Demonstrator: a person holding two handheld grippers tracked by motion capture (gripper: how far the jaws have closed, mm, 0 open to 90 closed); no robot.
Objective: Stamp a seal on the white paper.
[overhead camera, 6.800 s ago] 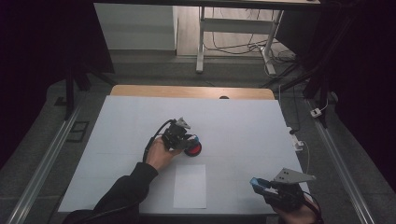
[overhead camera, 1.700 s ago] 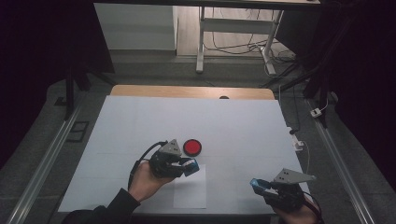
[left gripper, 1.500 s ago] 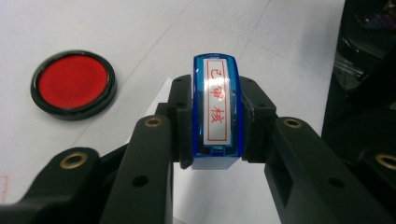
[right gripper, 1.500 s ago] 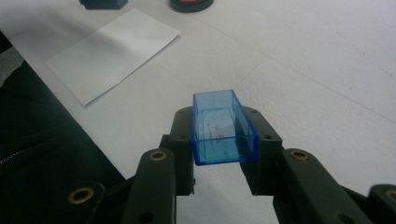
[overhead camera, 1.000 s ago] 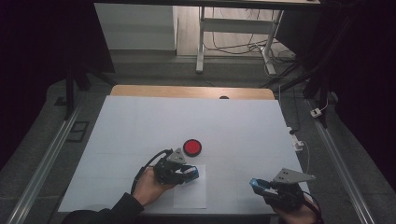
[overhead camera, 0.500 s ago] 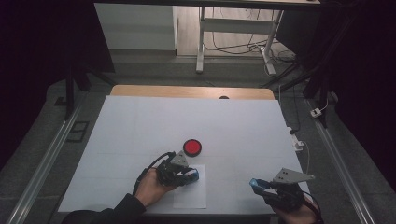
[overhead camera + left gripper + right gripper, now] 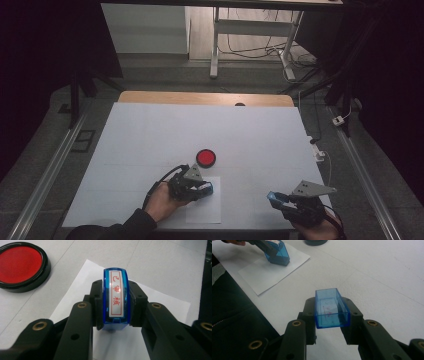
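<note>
Your right gripper (image 7: 278, 198) at the table's (image 7: 150, 130) near right edge is clamped on an empty blue stamp cap (image 7: 331, 308), open side up. Your left gripper (image 7: 205, 189) has its jaws tight on the blue stamp (image 7: 117, 298), red-character label up, base on the white paper sheet (image 7: 205, 212). Just beyond: a red ink pad (image 7: 205, 157).

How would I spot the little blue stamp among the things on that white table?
Find the white table, then the sheet of paper near its front edge. The stamp sits on that sheet, clamped in the left gripper. Unlike the round red ink pad beside it or the hollow blue cap in the right gripper, it bears a label with red characters.
</note>
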